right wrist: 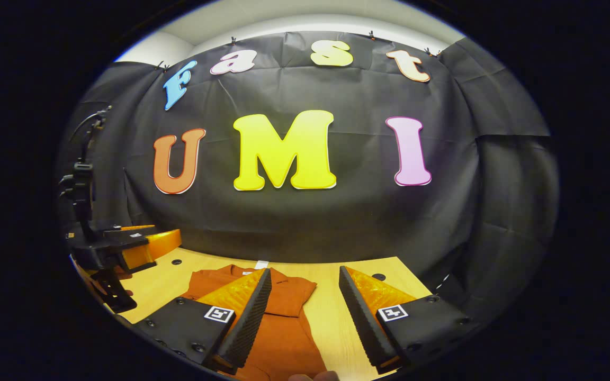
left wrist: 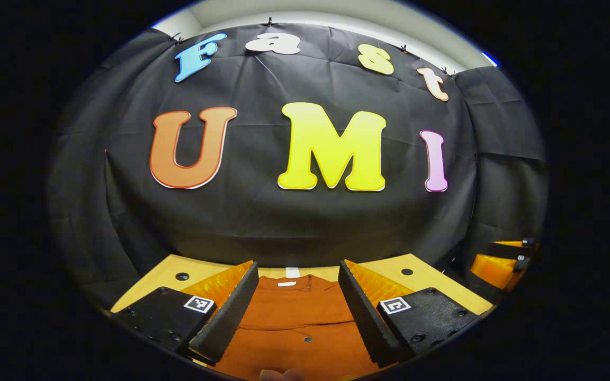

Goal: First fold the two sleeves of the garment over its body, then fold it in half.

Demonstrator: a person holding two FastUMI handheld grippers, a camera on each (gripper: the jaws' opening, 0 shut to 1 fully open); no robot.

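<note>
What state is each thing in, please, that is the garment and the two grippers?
garment: lying flat on the table, collar toward the wall, not yet folded in half.
left gripper: open, above the garment, gripping nothing.
right gripper: open, above the garment's edge and bare table, gripping nothing.

Black cloth wall (left wrist: 294, 222) is hanging creased behind a light wooden table (right wrist: 331, 312), clipped along its upper edge. Above it, a pale wall (left wrist: 305, 16) is catching soft light.
</note>
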